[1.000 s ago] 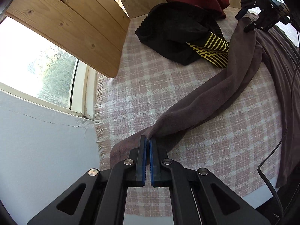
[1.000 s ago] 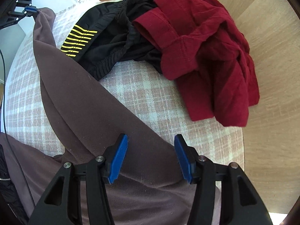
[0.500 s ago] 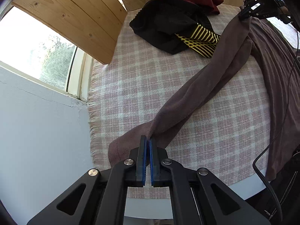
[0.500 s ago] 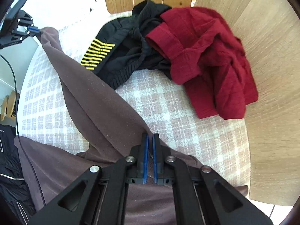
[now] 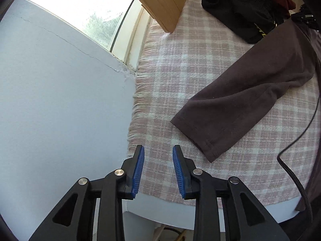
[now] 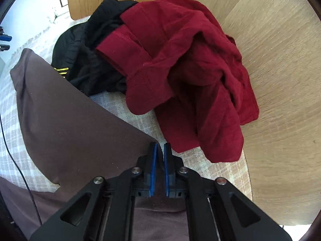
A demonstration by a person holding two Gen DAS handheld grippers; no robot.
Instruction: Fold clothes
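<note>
Our left claw (image 5: 158, 172) is opening with nothing between its pads — the brown garment (image 5: 240, 100) lies flat on the plaid-covered counter (image 5: 180, 70), its sleeve cuff just beside. Our right claw (image 6: 159, 160) is opening too — narrow, brown fabric between its pads.

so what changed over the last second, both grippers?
The left gripper let go of the brown sleeve, which now lies flat on the checked cloth; its jaws are opening, empty. The right gripper closed on the brown fabric and is opening again, fabric between its pads. The black and red garments stayed put.
</note>
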